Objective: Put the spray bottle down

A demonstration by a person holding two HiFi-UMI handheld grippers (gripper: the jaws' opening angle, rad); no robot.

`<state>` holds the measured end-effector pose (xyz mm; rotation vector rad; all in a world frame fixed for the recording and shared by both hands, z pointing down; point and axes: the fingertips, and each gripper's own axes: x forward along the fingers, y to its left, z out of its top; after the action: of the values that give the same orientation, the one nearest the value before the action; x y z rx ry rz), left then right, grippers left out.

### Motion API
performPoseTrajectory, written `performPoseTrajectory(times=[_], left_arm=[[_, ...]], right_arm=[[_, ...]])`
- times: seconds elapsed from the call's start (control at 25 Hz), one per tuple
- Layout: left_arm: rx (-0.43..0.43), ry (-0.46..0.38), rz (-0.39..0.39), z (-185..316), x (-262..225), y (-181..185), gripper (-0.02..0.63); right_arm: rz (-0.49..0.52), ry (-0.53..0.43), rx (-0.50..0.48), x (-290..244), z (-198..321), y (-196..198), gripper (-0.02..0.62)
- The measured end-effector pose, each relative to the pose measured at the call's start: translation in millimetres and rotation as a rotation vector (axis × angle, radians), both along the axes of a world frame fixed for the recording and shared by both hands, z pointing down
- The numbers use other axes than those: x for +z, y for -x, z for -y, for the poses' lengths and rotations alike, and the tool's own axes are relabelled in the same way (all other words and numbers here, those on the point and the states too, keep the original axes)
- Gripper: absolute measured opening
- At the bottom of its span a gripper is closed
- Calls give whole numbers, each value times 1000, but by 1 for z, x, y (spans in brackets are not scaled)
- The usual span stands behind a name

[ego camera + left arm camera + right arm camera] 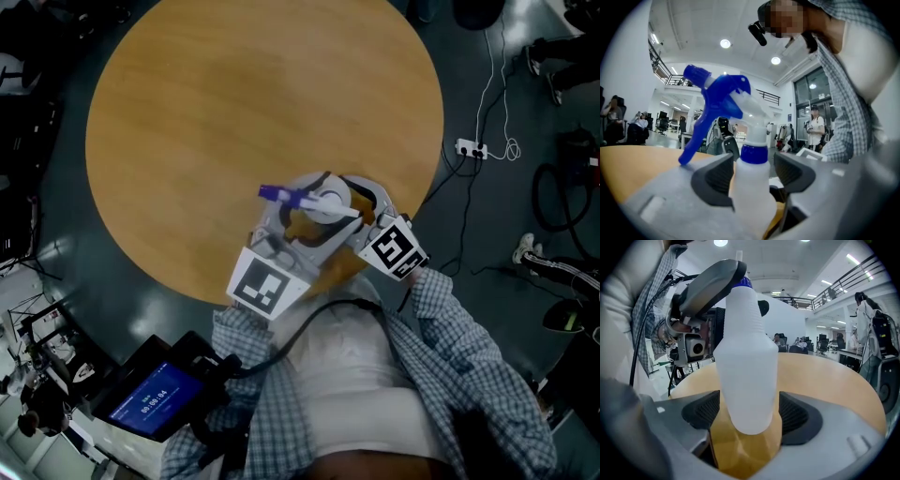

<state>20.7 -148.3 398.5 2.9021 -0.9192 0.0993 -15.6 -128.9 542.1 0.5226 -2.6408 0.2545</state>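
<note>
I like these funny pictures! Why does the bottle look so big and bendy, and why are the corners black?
Left gripper view: the wide-angle lens bulges the close bottle and blackens the corners; its body is out of focus; ceiling lights glare. Right gripper view: same bulge and black rim. Head view: dimmer, table sharp.

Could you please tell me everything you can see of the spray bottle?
The spray bottle is translucent white plastic with a blue collar and a blue trigger head, its nozzle pointing sideways. It is upright at the near edge of the round wooden table; whether its base rests there I cannot tell. Its neck sits between the jaws of the left gripper, its lower body between those of the right gripper, both open around it.
</note>
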Motion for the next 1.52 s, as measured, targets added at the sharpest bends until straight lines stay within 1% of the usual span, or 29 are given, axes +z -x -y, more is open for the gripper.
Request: performPoseTrajectory(times=[0.24,0.4,0.48,0.64,0.68,0.8,1.04,1.2,1.28,1.4,1.44,1.52], left_arm=[[2,15,13,-1,6,1,264],[-17,68,-1,-1,15,7,264],[-14,82,3,0,20,7,267],[8,58,48,0,28,4,313],[8,51,50,1,29,3,332],[4,51,37,4,28,2,363],[-14,61,49,-15,4,7,392],[-46,71,61,-41,-7,12,393],[-67,80,73,-43,0,21,393],[-91,72,116,-42,15,37,393],[-100,67,128,-43,18,42,391],[-136,64,123,-44,18,52,353]], right_arm=[[0,-1,-18,-1,2,-7,387],[8,-6,-23,-2,5,-13,385],[13,-8,-25,-3,5,-14,383],[21,-11,-30,-2,6,-12,382],[22,-13,-31,-2,6,-12,382],[28,-18,-33,-5,7,-14,382],[38,-42,-36,-42,-13,-21,376],[54,-56,-29,-68,-35,-31,373],[69,-56,-23,-71,-33,-33,373],[89,-72,-16,-72,-23,-34,371],[99,-81,-12,-76,-20,-35,362],[130,-101,12,-90,-15,-41,326]])
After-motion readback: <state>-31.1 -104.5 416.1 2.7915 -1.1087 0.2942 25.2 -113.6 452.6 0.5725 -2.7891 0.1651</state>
